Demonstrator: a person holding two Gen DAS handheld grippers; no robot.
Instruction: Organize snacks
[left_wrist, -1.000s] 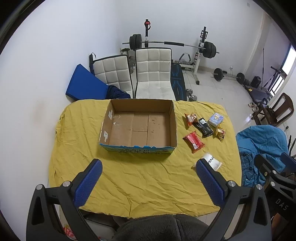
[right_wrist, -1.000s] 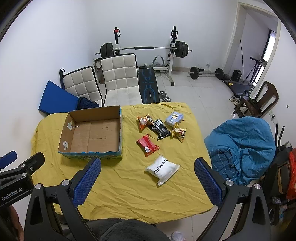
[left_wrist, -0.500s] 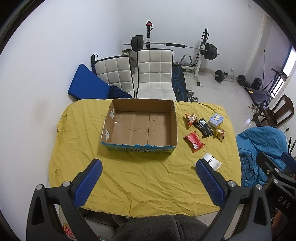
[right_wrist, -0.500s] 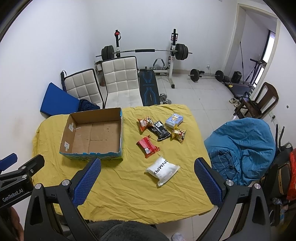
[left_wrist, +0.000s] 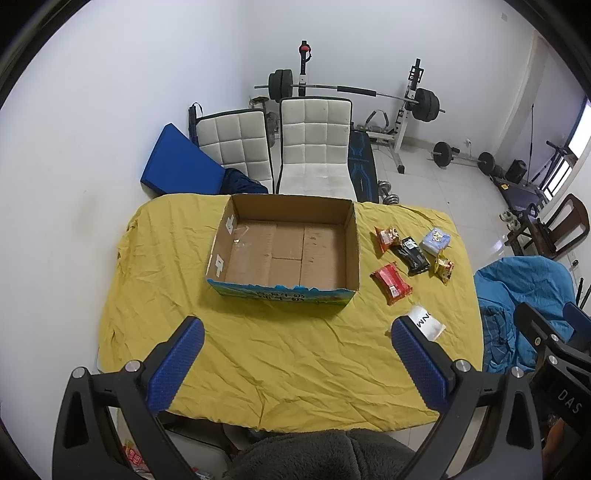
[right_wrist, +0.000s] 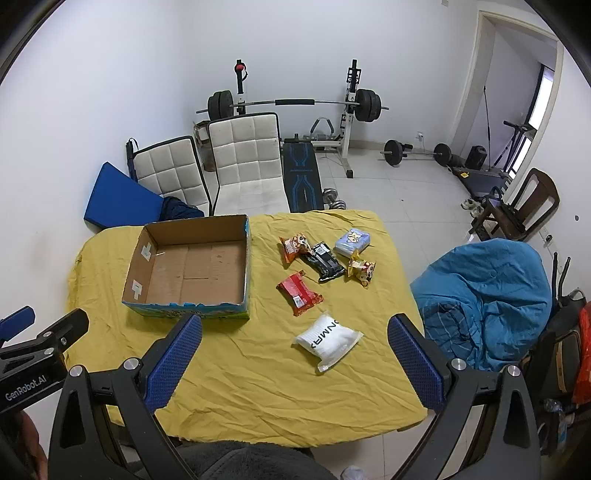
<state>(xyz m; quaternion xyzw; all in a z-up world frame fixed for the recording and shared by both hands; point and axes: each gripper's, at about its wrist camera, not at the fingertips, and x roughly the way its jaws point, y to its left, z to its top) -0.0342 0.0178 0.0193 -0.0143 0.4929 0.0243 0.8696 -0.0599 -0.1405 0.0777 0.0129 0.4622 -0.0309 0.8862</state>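
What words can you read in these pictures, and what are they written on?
"GenRobot.AI": on the left hand-held gripper, seen from the right wrist camera.
"DAS": on the right hand-held gripper, cut off.
"NMRK", upside down, partly cut off: on the white packet.
Cardboard box front print: too blurred.
Other snack wrappers: too small.

Two white chairs (right_wrist: 243, 166) stood just behind the yellow-clothed table (right_wrist: 258, 373). A barbell rack (right_wrist: 295, 103) stood beyond them; a blue beanbag (right_wrist: 487, 295) lay right of the table.
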